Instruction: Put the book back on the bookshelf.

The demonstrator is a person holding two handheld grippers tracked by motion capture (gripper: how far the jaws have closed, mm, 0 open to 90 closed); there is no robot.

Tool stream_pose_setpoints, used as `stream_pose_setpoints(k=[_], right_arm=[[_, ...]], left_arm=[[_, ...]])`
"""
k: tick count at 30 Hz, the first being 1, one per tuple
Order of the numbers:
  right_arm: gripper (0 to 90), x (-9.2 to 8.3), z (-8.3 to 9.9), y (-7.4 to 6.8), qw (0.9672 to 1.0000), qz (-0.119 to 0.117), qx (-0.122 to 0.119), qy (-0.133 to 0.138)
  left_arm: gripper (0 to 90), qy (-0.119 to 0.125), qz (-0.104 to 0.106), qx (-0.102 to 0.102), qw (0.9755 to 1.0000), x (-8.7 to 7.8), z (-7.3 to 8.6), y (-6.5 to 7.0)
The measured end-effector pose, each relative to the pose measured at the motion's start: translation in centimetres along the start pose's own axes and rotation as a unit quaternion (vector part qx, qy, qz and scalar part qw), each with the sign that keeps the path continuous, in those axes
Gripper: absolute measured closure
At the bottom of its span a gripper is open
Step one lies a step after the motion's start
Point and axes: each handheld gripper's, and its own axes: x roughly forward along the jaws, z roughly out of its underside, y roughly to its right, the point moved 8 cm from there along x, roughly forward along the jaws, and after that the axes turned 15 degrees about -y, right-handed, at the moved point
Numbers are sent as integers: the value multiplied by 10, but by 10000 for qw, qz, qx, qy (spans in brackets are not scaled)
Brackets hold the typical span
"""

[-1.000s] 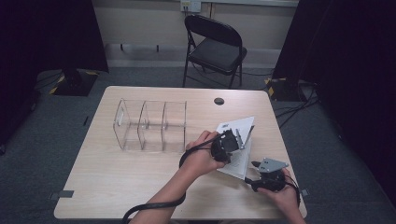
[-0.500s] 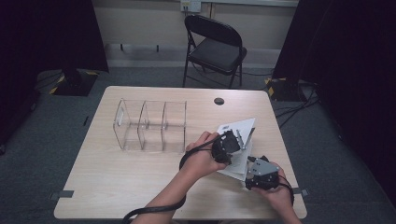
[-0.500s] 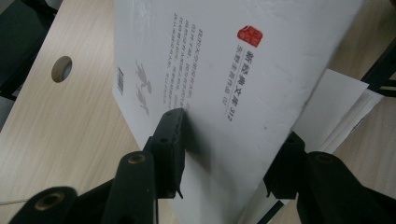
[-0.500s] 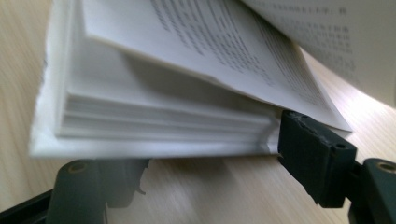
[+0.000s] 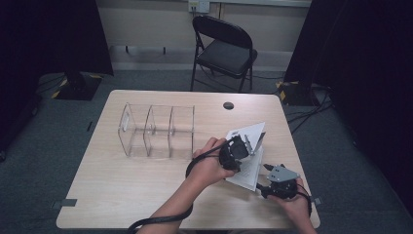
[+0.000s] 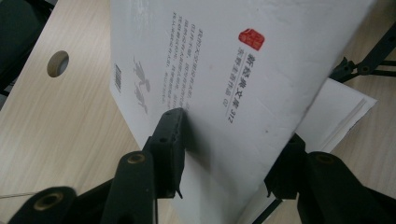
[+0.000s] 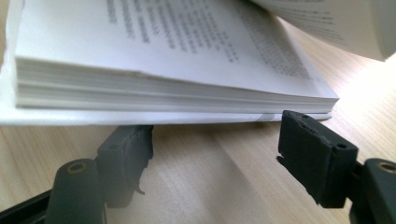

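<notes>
My left gripper (image 6: 224, 154) is clamped on the lifted white cover (image 6: 261, 84) of the book (image 5: 248, 161), which lies open on the tabletop (image 5: 146, 190) just right of the clear organizer (image 5: 156, 130). My right gripper (image 7: 215, 154), jaws apart, sits at the book's near edge.

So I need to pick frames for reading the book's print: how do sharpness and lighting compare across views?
High view: dim, the book too small for print. Left gripper view: cover evenly lit, print fairly sharp. Right gripper view: pages soft, glare at the right edge.
</notes>
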Motion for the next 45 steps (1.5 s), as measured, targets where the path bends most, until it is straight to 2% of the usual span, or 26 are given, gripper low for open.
stream_pose_setpoints(k=[4,7,10,13,17,19,20,22,23,24,25,26,28,29,30,31,32,33,34,36,37,38,39,41,42,45], right_arm=[[258,4,-2,-5,9998,48,-174,-126],[258,5,-4,-6,9997,46,-195,-102],[258,6,-7,-6,9995,111,-258,-109],[252,4,-10,-6,9987,258,-436,-105],[251,3,-11,-5,9981,326,-505,-150],[256,2,-14,-6,9961,460,-738,-116],[256,2,-14,-6,9961,460,-738,-116],[260,1,-19,-9,9934,556,-1006,-16],[269,0,-22,-12,9921,555,-1127,42],[287,-1,-25,-14,9887,665,-1347,7],[287,-1,-25,-14,9887,665,-1347,7],[396,-4,-30,-19,9849,663,-1601,67],[434,-6,-32,-21,9846,658,-1615,88],[486,-10,-34,-21,9813,775,-1757,116],[505,-12,-35,-20,9810,771,-1781,74],[505,-12,-35,-20,9810,771,-1781,74],[517,-16,-36,-19,9818,768,-1735,95],[547,-22,-41,-16,9835,708,-1663,78],[553,-25,-42,-15,9845,675,-1620,58],[555,-26,-43,-14,9852,627,-1597,36],[560,-27,-44,-10,9847,568,-1644,26],[564,-28,-44,-8,9858,531,-1591,19],[566,-30,-44,-7,9861,495,-1589,-7],[567,-31,-46,-4,9868,438,-1559,-21],[567,-31,-46,-4,9868,438,-1559,-21],[569,-34,-49,-1,9882,340,-1491,-85]], left_arm=[[548,-39,-16,20,10000,0,-1,0],[548,-29,3,-5,10000,0,-1,0],[548,-36,4,-6,10000,0,-1,0],[547,-63,31,19,10000,0,-1,0],[546,-82,-13,37,10000,0,-3,1],[546,-143,17,47,9999,0,-3,2],[546,-143,17,47,9999,0,-3,2],[546,-141,-10,38,9999,-1,-4,1],[545,-131,56,13,9999,-1,-5,1],[547,-146,-7,72,9999,-3,-6,0],[546,-146,-7,72,9999,-3,-6,0],[544,-156,-30,94,9998,-3,-5,0],[527,-77,-23,126,9999,-2,-5,0],[510,72,84,167,9998,-1,-5,2],[495,198,113,195,9996,-1,-6,4],[477,198,113,195,9996,-1,-6,4],[477,338,121,297,9989,0,-7,7],[414,425,263,311,9983,2,-5,12],[392,551,250,322,9976,2,-5,13],[406,648,268,280,9971,-1,-5,13],[407,784,400,177,9960,-7,-2,12],[411,784,400,177,9960,-7,-2,12],[417,879,340,86,9955,-12,3,5],[412,863,363,5,9956,-13,7,3],[412,963,418,-66,9945,-14,10,1],[397,974,333,-220,9944,-15,26,-7]])
